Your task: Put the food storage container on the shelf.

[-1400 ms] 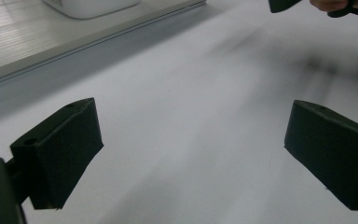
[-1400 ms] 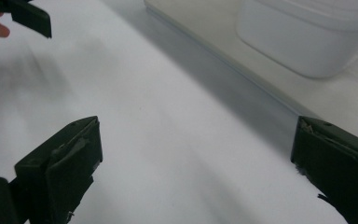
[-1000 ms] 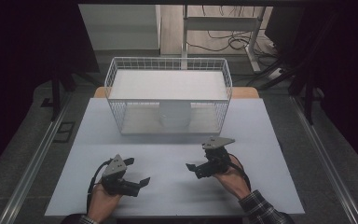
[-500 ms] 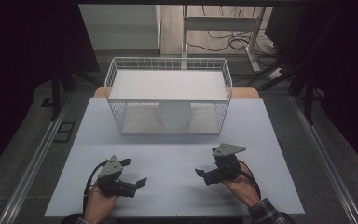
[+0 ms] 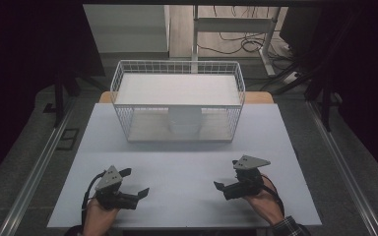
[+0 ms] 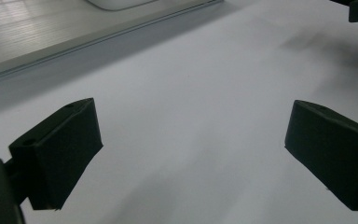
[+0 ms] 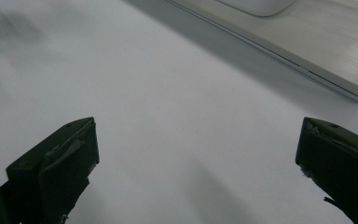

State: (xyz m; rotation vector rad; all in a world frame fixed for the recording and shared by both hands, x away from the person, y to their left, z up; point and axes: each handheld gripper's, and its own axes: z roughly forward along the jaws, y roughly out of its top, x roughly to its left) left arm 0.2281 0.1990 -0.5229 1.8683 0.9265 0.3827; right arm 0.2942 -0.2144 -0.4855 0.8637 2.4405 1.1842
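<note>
Both grippers sit low over the near half of the bench (image 5: 187, 162), nothing held. Left gripper (image 5: 137, 186) is at the near-left, in the person's left hand (image 5: 98, 216), pointing right and slightly away; its fingers (image 6: 58, 154) are spread wide in the left gripper view with bare white bench surface between them. Right gripper (image 5: 220, 189) is at the near-right, in the right hand (image 5: 266, 201), pointing left toward the other gripper; its fingers (image 7: 56, 170) are likewise wide apart in the right gripper view, nothing between them but bench. The two grippers are well apart, roughly level with each other, tips facing inward. Each has a grey three-cornered plate on top and a cable looping back by the wrist. A plaid cuff shows at the right wrist. At the far middle of the bench stands a white wire basket (image 5: 123, 115), upright, long side toward the person. Inside it a white rounded container (image 5: 184, 120) sits near the centre of the basket floor, against the front mesh; can't tell exactly what it is. The basket's base edge and the bottom of that container show at the top of both gripper views. Cables lie on the floor beyond the bench.
</note>
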